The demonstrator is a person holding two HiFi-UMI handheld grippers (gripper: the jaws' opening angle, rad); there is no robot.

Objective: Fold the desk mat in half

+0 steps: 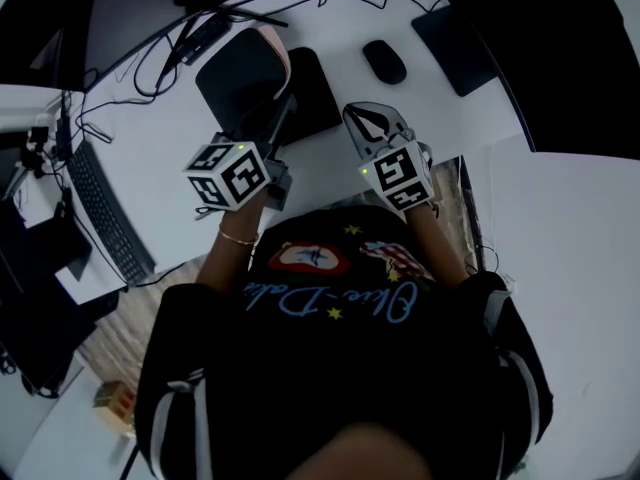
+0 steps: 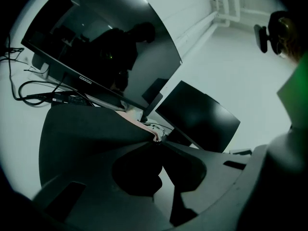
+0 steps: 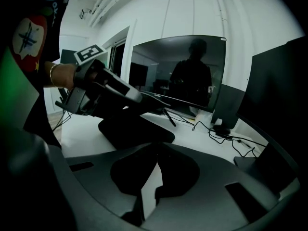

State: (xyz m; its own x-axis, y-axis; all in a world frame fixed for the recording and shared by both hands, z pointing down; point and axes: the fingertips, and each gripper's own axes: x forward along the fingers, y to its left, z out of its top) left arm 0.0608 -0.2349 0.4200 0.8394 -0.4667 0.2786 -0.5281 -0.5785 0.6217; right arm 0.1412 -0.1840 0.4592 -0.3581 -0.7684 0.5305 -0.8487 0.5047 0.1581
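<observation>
desk (image 1: 150, 158): white, wide, holding the mat in front of a monitor (image 2: 106, 57).
mat (image 1: 245, 78): black, mid-desk, one edge lifted and curling over, pink underside showing.
left gripper (image 2: 156, 138): almost closed, tips pinching the mat's lifted edge.
right gripper (image 3: 156, 146): jaws together, empty, just beside the mat.
doing it well: carry the pinched edge low, match edges, then press the crease.

Looking at an office workstation here: white desk (image 1: 170, 163), long keyboard (image 1: 105, 216) off on the left, mouse (image 1: 384, 61) far right, dark desk mat (image 1: 240, 80) in the middle, black monitors (image 2: 106, 57) along the far edge, cables (image 2: 41, 97) trailing beneath.
</observation>
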